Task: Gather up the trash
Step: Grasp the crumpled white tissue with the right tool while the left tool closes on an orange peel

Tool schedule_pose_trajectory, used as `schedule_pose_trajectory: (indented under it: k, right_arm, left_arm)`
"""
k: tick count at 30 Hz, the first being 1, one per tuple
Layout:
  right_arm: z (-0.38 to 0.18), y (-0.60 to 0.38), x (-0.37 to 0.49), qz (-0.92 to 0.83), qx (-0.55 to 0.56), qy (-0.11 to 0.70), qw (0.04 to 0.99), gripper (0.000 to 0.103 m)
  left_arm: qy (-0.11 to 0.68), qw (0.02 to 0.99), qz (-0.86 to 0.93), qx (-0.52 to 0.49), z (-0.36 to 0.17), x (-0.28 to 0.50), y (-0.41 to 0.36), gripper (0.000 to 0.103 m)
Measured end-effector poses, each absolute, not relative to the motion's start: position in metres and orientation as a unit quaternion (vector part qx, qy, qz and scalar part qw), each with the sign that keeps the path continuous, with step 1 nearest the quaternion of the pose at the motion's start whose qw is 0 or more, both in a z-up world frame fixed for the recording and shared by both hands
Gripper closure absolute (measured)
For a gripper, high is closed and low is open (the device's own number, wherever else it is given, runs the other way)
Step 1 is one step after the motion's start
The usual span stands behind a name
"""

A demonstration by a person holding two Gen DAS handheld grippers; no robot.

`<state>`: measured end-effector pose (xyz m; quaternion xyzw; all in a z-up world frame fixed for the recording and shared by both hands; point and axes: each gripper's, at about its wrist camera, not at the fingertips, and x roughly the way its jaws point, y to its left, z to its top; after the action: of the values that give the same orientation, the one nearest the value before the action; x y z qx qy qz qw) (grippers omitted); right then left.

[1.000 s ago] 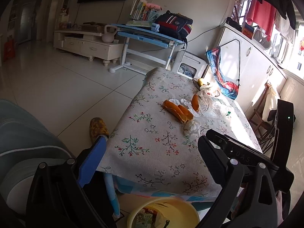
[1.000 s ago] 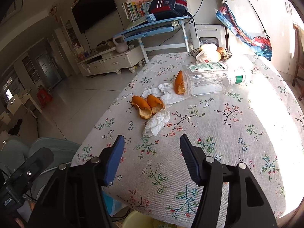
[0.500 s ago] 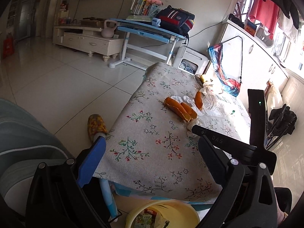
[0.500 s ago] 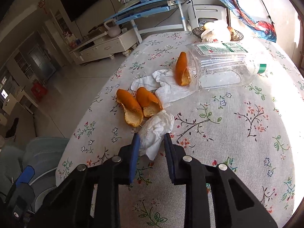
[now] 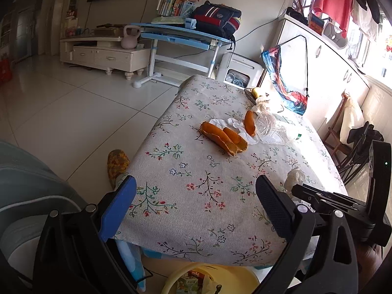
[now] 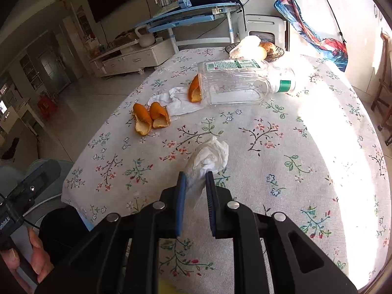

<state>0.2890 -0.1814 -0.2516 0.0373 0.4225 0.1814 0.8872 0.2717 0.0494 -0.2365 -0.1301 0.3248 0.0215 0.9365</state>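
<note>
My right gripper (image 6: 196,181) is shut on a crumpled white tissue (image 6: 208,156) and holds it above the flowered tablecloth (image 6: 281,159); the tissue also shows in the left wrist view (image 5: 295,177). Two orange peels (image 6: 150,118) lie on the cloth, a third peel (image 6: 194,89) leans on a white tissue (image 6: 181,103) beside a clear plastic jug (image 6: 240,83) lying on its side. My left gripper (image 5: 196,198) is open and empty at the table's near edge. A yellow bin (image 5: 210,281) with trash stands on the floor below it.
A basket with fruit and a plastic bag (image 6: 257,49) sits at the table's far end. A grey chair (image 5: 27,196) is at the left. A blue desk (image 5: 181,36), a TV cabinet (image 5: 103,54) and a wooden chair (image 5: 343,127) stand around the table.
My right gripper closed on the tissue near the two peels and drew it back toward the near edge of the table. My left gripper stayed open and shifted slightly.
</note>
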Motion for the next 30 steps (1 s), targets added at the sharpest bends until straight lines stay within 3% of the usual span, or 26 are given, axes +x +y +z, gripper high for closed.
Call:
schedule_pose_trajectory:
  k: [9,13,25,29,30]
  right_arm:
    - [-0.266,-0.207,0.284,0.177,0.084,0.421,0.886,0.081]
    - [-0.267,-0.208,0.286,0.187,0.096,0.416,0.885,0.072]
    - [-0.268,-0.219,0.292,0.196,0.132,0.413,0.880,0.063]
    - [-0.268,-0.217,0.295,0.201,0.125,0.413,0.879,0.064]
    - [-0.268,-0.217,0.296,0.202,0.127,0.414,0.878,0.067]
  left_arm:
    - [0.340,0.934,0.010,-0.112,-0.239,0.320,0.029,0.008]
    - [0.351,0.930,0.014,-0.108,-0.240,0.355,0.023,0.008]
    - [0.397,0.907,0.057,-0.130,-0.266,0.420,0.026,0.009]
    - [0.407,0.903,0.056,-0.127,-0.270,0.429,0.028,0.033]
    - [0.408,0.903,0.052,-0.126,-0.270,0.430,0.028,0.045]
